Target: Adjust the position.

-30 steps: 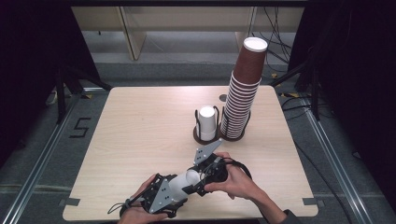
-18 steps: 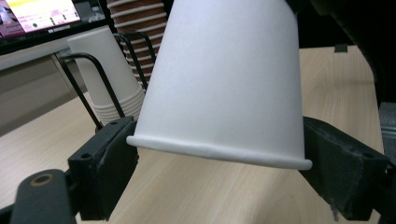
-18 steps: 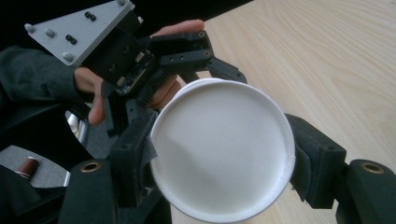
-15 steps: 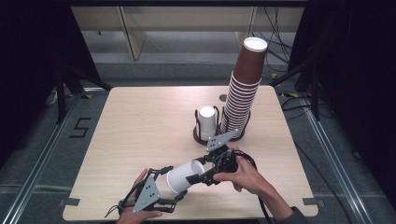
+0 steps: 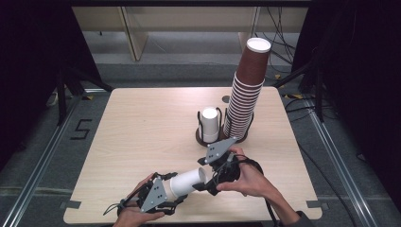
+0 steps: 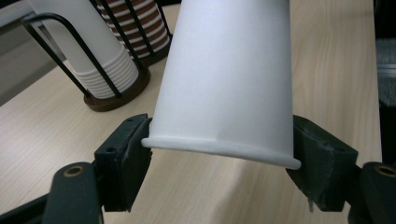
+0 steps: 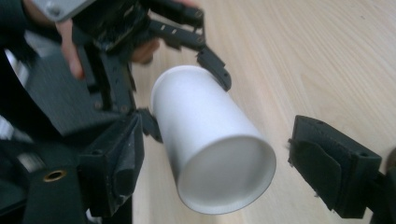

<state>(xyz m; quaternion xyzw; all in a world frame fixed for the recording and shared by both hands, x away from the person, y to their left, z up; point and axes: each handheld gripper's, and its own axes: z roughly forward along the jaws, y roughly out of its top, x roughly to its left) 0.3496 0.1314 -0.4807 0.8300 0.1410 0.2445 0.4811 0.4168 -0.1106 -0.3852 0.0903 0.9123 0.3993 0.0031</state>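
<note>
A white paper cup (image 5: 191, 180) lies level above the table's front edge, between my two grippers. My left gripper (image 6: 219, 163) is shut on its rim end, a pad pressing each side of the rolled lip; its jaws have just been closing. In the high view the left gripper (image 5: 174, 188) is at the bottom left. My right gripper (image 7: 222, 177) stands open around the cup's (image 7: 205, 135) closed base, with a clear gap at the right pad; its jaws have just been opening. It (image 5: 205, 177) faces the cup's base from the right.
A tall stack of brown cups (image 5: 246, 94) leans in a black wire holder at the back right of the wooden table (image 5: 142, 127). Beside it a short stack of white cups (image 5: 209, 124) sits in a second holder. Both stand just behind the hands.
The hands have drawn a little apart, so more of the cup shows between them. The right jaws have opened off the cup and the left jaws have closed on its rim.
</note>
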